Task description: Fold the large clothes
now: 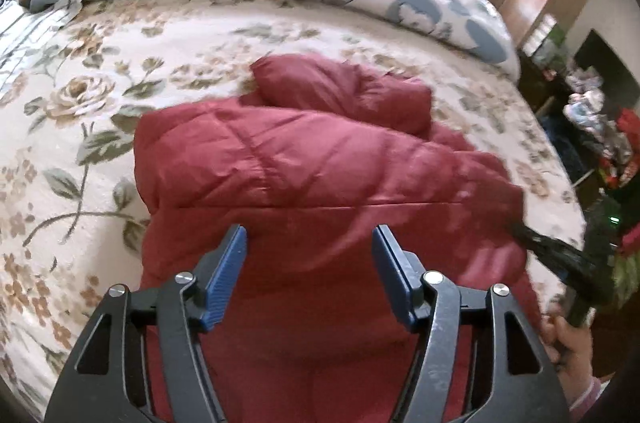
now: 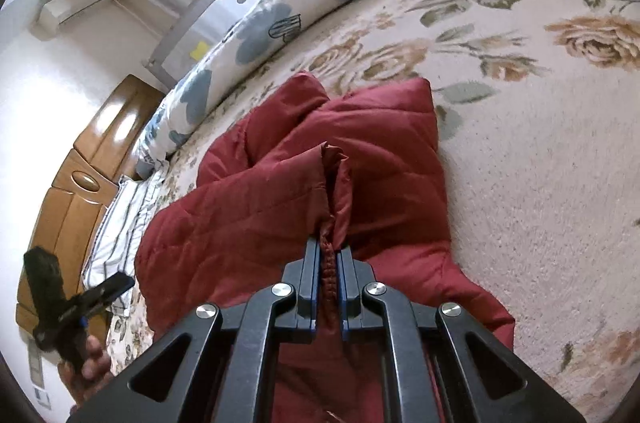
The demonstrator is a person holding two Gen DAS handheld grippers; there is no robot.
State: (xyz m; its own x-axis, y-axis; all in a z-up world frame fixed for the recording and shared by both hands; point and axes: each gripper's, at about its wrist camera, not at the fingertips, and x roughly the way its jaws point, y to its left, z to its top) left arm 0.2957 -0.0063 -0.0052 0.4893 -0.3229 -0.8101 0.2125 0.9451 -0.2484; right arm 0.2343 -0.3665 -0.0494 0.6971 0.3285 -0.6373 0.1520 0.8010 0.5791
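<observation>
Left wrist: red jacket (image 1: 320,159) hem cut off.

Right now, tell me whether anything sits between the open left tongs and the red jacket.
Nothing visible does. The left tongs hang open directly above the red padded jacket, with only bare jacket fabric between the pads. The right tongs pinch a ribbed edge of the jacket off to the side, clear of that gap.

Red jacket's (image 1: 304,159) near end cut off
</observation>
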